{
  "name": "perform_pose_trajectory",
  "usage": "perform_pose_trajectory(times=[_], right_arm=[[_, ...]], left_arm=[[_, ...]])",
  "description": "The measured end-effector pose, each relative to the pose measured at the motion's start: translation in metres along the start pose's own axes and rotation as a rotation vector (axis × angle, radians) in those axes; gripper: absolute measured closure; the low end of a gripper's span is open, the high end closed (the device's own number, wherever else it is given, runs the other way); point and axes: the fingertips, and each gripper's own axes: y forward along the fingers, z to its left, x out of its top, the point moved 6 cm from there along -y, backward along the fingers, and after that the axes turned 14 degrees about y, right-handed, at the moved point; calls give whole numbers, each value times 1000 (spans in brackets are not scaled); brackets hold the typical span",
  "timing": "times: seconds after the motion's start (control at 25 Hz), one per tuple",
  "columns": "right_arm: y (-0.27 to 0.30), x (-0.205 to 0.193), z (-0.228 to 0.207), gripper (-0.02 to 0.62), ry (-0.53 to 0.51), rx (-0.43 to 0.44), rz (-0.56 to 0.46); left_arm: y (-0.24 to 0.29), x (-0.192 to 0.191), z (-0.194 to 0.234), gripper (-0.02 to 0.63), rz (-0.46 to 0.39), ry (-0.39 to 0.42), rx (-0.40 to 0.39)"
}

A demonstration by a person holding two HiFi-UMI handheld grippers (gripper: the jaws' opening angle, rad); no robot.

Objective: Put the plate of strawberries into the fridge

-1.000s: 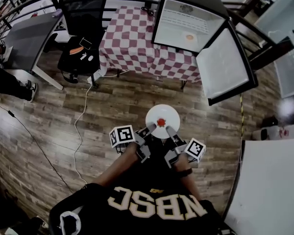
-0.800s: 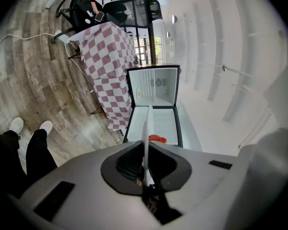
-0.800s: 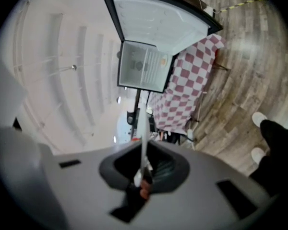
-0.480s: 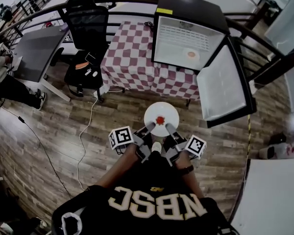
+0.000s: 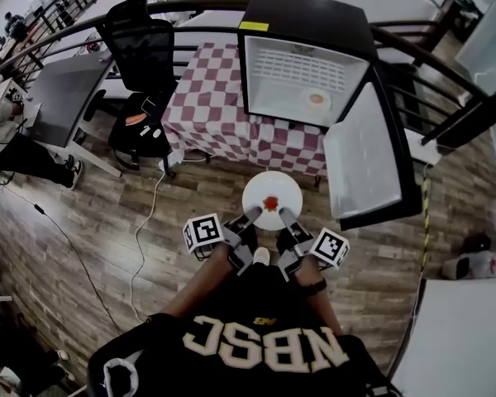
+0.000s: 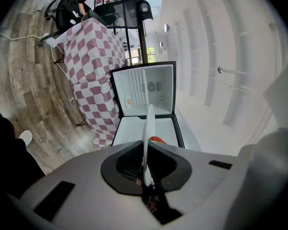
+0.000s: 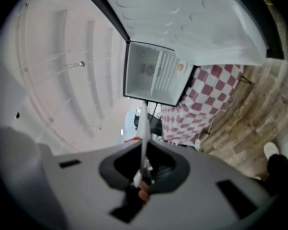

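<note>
A white plate [image 5: 272,198] with a red strawberry [image 5: 271,203] on it hangs level above the wooden floor. My left gripper [image 5: 253,214] is shut on its near left rim and my right gripper [image 5: 283,215] is shut on its near right rim. In the left gripper view the plate [image 6: 148,138] stands edge-on between the jaws, with the strawberry [image 6: 156,139] just beside it. The right gripper view shows the plate [image 7: 143,138] edge-on too. Ahead, the small black fridge [image 5: 302,77] stands open on a checkered table, a dish of food [image 5: 316,99] on its shelf.
The fridge door [image 5: 368,160] swings out to the right, close to the plate. The red-and-white checkered tablecloth [image 5: 207,98] hangs down in front. A black office chair [image 5: 140,56] and a grey desk [image 5: 58,85] stand at the left. A cable [image 5: 145,222] trails over the floor.
The view has moved closer to the fridge, which now looks larger and nearer. Both grippers still hold the plate in the same way.
</note>
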Motion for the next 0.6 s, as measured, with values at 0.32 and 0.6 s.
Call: perform_pose_trajectory(times=[0.32,0.6], right_arm=[[10,12,-2,557,47,4,48],[19,32,-6,557,83,5,23]], left_arm=[[10,3,3,572,-40,-31,44],[32,12,8,572,-10,-21,63]])
